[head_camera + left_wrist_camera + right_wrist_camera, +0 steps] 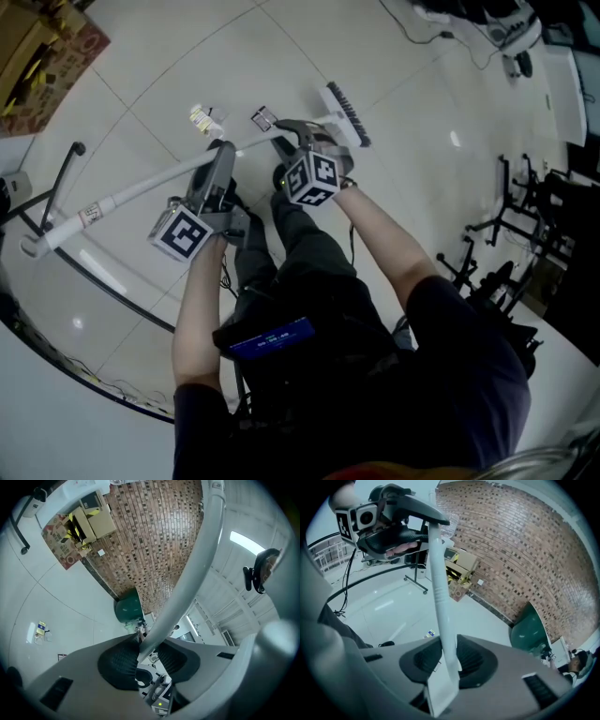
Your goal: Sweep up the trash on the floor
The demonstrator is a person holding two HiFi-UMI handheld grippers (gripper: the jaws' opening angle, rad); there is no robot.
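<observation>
Tiled floor (187, 56): two scraps (206, 119) (262, 118), one broom (141, 187) clamped by left gripper (222, 150), right gripper (295, 131).

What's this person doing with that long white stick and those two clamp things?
A person is sweeping with a white-handled broom, holding it not by hand but with two handheld grippers. The left gripper and the right gripper are both clamped on the broom, the left nearer its top end. The brush head sits just beyond two small scraps of trash on the pale tiled floor, not yet gathered.
</observation>
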